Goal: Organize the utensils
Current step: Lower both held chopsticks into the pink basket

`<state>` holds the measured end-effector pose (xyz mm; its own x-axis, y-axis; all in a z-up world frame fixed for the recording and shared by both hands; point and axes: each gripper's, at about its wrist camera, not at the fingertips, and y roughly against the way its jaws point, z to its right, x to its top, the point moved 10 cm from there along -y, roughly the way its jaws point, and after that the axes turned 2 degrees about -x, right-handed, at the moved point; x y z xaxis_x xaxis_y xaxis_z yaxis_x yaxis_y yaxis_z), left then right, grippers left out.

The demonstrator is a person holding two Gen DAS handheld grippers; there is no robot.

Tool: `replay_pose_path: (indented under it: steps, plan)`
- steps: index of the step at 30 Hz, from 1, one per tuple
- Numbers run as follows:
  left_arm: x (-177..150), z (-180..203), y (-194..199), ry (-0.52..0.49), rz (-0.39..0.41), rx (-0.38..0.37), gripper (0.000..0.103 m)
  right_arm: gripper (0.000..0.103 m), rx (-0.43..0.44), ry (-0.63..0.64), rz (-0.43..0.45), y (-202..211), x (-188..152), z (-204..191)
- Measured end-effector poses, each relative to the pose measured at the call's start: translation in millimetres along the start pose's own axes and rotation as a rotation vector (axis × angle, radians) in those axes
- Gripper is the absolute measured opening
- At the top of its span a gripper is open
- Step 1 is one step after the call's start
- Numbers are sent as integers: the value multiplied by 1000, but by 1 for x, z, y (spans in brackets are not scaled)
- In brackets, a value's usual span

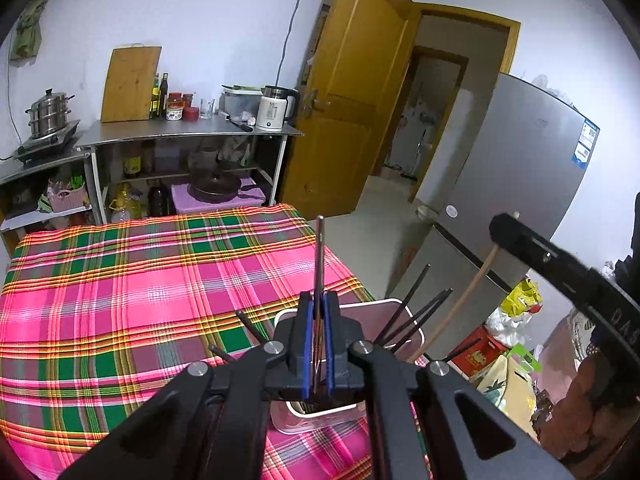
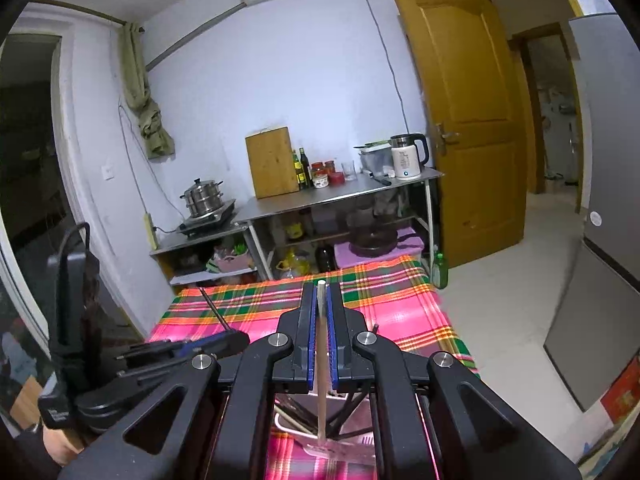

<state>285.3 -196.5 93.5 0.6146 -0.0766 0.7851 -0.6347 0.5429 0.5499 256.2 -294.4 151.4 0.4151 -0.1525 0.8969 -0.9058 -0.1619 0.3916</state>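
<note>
Each tool was clenched on one utensil, the left tool on a metal chopstick and the right tool on a wooden chopstick, both long axes running down into the white holder directly beneath, on the plaid desk.

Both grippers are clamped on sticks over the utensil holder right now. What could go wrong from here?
1. The left gripper pinches a thin metal chopstick that may pivot or slip.
2. The pale wooden chopstick in the right gripper crosses the black chopsticks fanned in the white plastic utensil holder; pulling could snag them or tip it.
3. The holder stands near the edge of the pink plaid tablecloth.
</note>
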Motion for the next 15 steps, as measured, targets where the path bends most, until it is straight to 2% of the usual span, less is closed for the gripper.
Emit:
replay_pose_path:
  steps: [7, 11, 15]
  plan:
    - [-6, -1, -5, 3, -12, -3, 6, 5, -1, 11, -4, -4, -3, -3]
    - [-16, -4, -11, 7, -34, -4, 6, 5, -32, 38, -37, -12, -24, -3]
    - [-31, -4, -16, 4, -61, -4, 6, 5, -29, 34, -82, -20, -46, -1]
